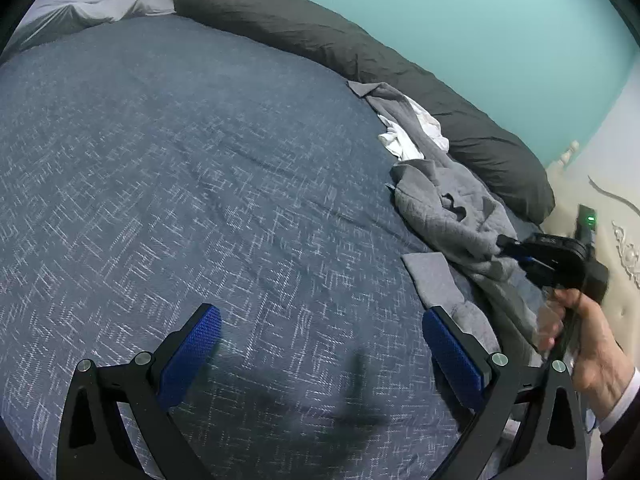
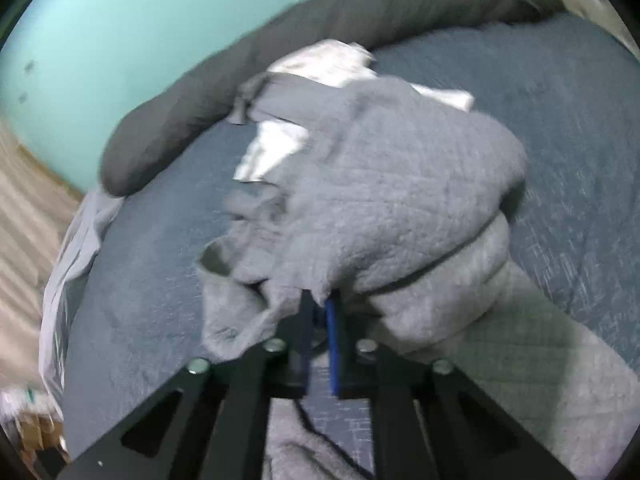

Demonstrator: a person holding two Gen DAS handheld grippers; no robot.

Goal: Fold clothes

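A crumpled grey knitted garment (image 1: 448,208) lies at the right side of the bed, on a pile with a white garment (image 1: 404,136) and another grey one. My right gripper (image 1: 505,245), held by a hand (image 1: 588,340), is shut on an edge of the grey knitted garment (image 2: 380,184). In the right wrist view the right gripper (image 2: 320,312) has its blue pads pressed together on the cloth, which bunches over it. My left gripper (image 1: 322,334) hovers open over bare bedspread, nothing between its blue pads. A small folded grey piece (image 1: 432,276) lies just beyond its right finger.
The bed is covered by a dark blue flecked bedspread (image 1: 180,180). A long dark grey bolster pillow (image 1: 340,48) runs along the teal wall. A pale sheet (image 1: 92,4) is bunched at the far corner. A device with a green light (image 1: 588,220) stands by the cream headboard.
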